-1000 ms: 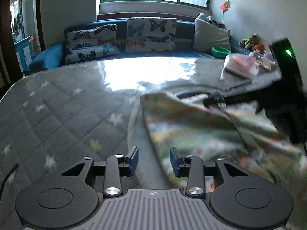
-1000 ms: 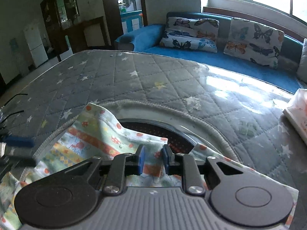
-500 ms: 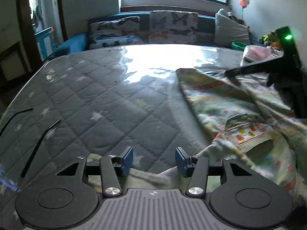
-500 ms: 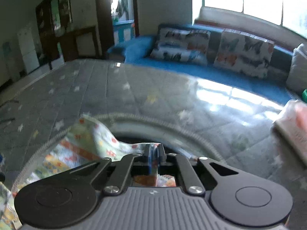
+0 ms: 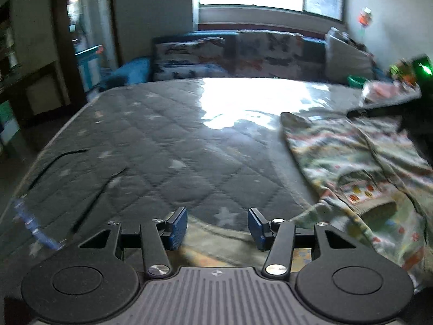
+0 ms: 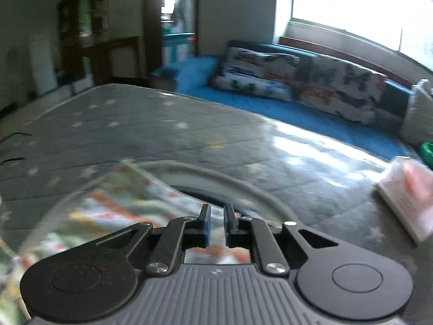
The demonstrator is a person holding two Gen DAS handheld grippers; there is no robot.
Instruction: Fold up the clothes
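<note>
A pale patterned garment (image 5: 360,168) with coloured stripes and small prints lies rumpled on the right of the grey quilted mattress (image 5: 173,140). My left gripper (image 5: 217,226) is open just above the garment's near hem, which passes under the jaws. In the right wrist view the same garment (image 6: 113,205) lies at lower left, blurred. My right gripper (image 6: 216,227) has its jaws nearly together with the garment's cloth between them. The right gripper's body shows in the left wrist view (image 5: 400,108), at the garment's far edge.
A blue sofa (image 6: 270,103) with butterfly cushions (image 5: 265,54) runs along the mattress's far side under the window. A folded pinkish bundle in plastic (image 6: 408,189) lies at the mattress's right. Black cables (image 5: 89,197) lie at the mattress's left edge. A round grey rim (image 6: 216,170) curves under the garment.
My left gripper has swung left and down to the garment's near hem, still open. My right gripper closed from a small gap onto the cloth and both views blur with motion.
</note>
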